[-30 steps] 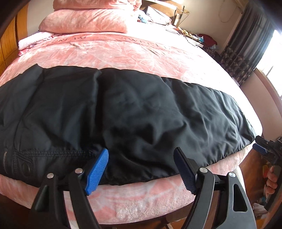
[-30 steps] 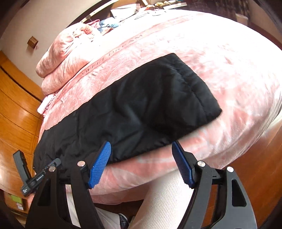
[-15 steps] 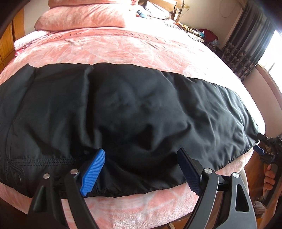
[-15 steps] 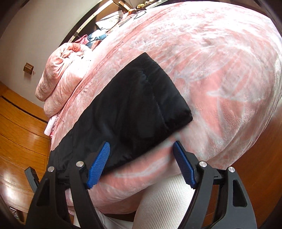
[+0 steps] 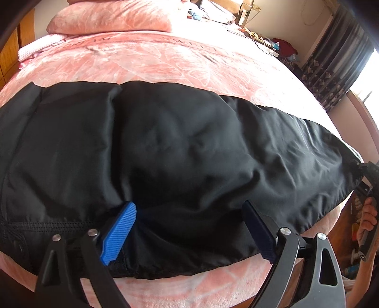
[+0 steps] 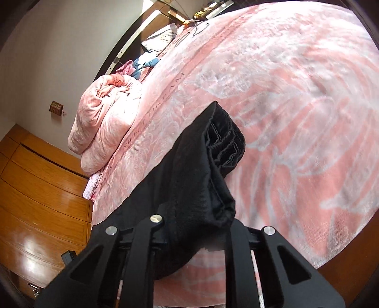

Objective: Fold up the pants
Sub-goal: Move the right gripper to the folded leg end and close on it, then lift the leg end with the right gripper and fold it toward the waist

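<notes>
now right gripper (image 6: 199, 227) jaws just closed, pinching pants (image 5: 180, 151) hem (bunched), left gripper (image 5: 189, 232) jaws spread wider

Your left wrist camera looks steeply down from the bed's (image 5: 165, 59) near edge, close over the pants (image 5: 177, 147), facing the pillows (image 5: 113, 16). Your right wrist camera sits at the hem end, very near, looking along the pants (image 6: 189, 180). Both share pants, bed (image 6: 296, 94) and pillows (image 6: 101, 123).
</notes>
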